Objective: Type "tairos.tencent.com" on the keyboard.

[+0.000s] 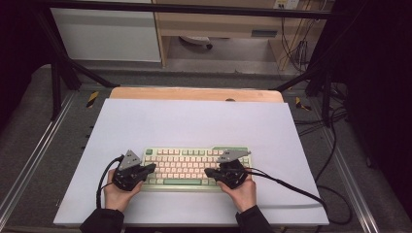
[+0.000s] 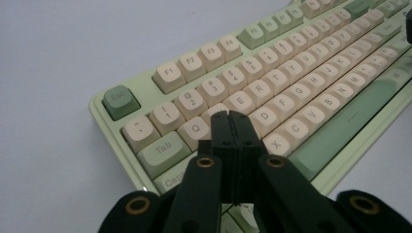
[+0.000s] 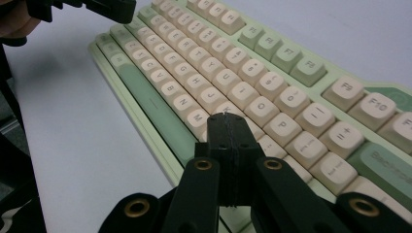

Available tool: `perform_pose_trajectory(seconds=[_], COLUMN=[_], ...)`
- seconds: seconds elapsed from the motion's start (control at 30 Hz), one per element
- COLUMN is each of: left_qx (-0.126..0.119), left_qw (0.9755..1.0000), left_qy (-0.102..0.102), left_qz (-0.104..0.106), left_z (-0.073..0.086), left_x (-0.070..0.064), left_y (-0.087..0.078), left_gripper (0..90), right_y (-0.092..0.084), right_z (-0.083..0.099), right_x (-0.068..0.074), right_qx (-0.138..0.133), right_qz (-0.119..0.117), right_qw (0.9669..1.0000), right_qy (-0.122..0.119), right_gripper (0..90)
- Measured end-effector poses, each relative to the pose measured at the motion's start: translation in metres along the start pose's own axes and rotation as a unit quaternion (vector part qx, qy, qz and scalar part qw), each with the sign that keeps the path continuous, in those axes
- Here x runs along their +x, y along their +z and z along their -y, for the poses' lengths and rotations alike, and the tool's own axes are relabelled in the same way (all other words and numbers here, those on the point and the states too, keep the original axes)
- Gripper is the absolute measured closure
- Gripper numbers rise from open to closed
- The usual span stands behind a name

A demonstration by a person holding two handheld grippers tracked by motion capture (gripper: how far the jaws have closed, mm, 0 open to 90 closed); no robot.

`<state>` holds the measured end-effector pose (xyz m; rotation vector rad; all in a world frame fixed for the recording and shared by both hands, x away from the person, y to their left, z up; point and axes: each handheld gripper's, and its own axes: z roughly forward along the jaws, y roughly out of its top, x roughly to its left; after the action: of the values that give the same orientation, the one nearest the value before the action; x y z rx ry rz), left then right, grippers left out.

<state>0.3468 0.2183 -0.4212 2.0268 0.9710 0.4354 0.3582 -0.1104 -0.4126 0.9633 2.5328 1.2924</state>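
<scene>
A pale green keyboard [image 1: 194, 166] with cream keys lies on the white table top near its front edge. My left gripper [image 1: 151, 168] is shut, and its tips hover over the keyboard's left end. In the left gripper view the closed left gripper [image 2: 229, 116] sits above the keys near W and S, with nothing between the jaws. My right gripper [image 1: 209, 172] is shut too, pointing left over the keyboard's right half. In the right gripper view the closed right gripper [image 3: 226, 119] is over the keys near L and the comma. Whether either tip touches a key I cannot tell.
The white board [image 1: 194, 126] rests on a wooden table [image 1: 194, 93] inside a black metal frame. Black cables [image 1: 301, 191] trail from both grippers across the board's front corners. The person's hands [image 1: 116, 194] rest at the front edge. Grey carpet lies around the table.
</scene>
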Motion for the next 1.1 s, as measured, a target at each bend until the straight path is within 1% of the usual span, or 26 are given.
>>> perform_pose_trajectory(seconds=[0.17,0.27,0.43,0.53,0.67,0.73,0.8,0.87,0.9,1.1], left_qx=[-0.001,0.0,0.0,0.0,0.0,0.0,0.0,0.0,0.0,0.001], left_qw=[1.0,1.0,1.0,1.0,1.0,1.0,1.0,1.0,1.0,1.0], left_qy=[0.0,0.001,0.0,0.0,0.001,0.001,0.0,0.0,0.0,0.0], left_qz=[0.0,0.001,0.001,0.001,0.001,0.001,0.001,0.001,0.001,0.001], left_z=[0.0,0.0,0.0,0.0,0.0,0.0,0.0,0.0,0.0,0.0], left_x=[0.0,0.0,0.0,0.001,0.0,0.0,0.001,0.001,0.001,0.001], left_y=[0.0,0.001,0.001,0.002,0.002,0.002,0.002,0.002,0.002,0.002], left_gripper=[90.0,90.0,90.0,90.0,90.0,89.9,89.9,90.0,90.0,90.0], right_y=[0.008,0.013,0.023,0.028,0.037,0.042,0.046,0.049,0.05,0.053], right_z=[-0.007,-0.01,-0.015,-0.017,-0.019,-0.019,-0.019,-0.02,-0.02,-0.018], right_x=[0.006,0.01,0.015,0.018,0.022,0.023,0.024,0.024,0.024,0.024], right_qx=[0.001,-0.004,-0.004,-0.001,0.002,0.005,0.007,0.006,0.006,0.012], right_qz=[-0.007,-0.012,-0.02,-0.016,-0.022,-0.018,-0.02,-0.022,-0.023,-0.019], right_qw=[1.0,0.9999,0.9998,0.9998,0.9997,0.9998,0.9997,0.9997,0.9997,0.9997], right_qy=[-0.004,-0.008,-0.006,-0.01,-0.009,-0.01,-0.01,-0.011,-0.007,-0.009], right_gripper=[90.0,90.0,90.0,90.0,90.0,90.0,90.0,90.0,90.0,90.0])
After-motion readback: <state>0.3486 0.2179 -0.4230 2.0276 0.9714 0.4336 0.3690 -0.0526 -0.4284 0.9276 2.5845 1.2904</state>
